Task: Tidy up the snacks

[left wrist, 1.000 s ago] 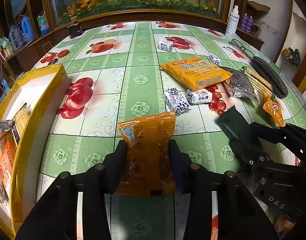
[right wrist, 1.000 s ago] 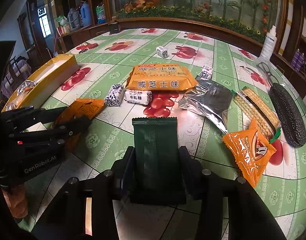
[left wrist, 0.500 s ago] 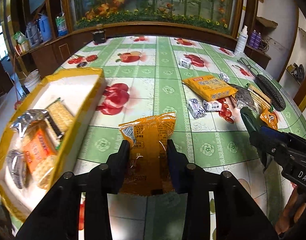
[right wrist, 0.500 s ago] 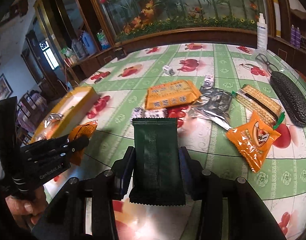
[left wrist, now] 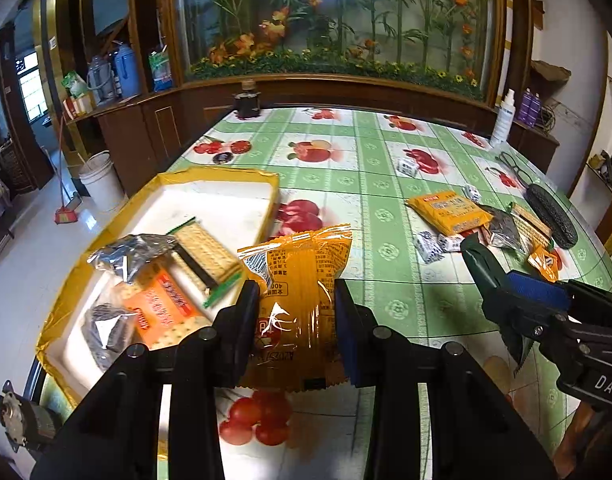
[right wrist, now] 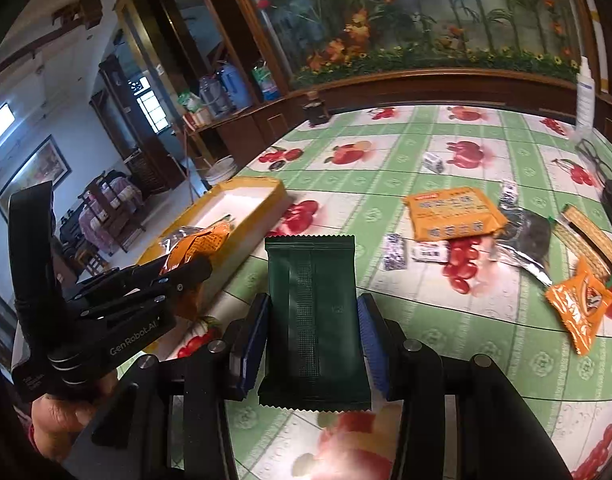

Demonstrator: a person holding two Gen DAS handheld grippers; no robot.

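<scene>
Looking along the left gripper, its jaws pinch an orange snack packet held above the table, beside the yellow tray of snacks. From the right wrist, the right gripper clamps a dark green packet over the fruit-print tablecloth, with loose snacks lying farther right
</scene>
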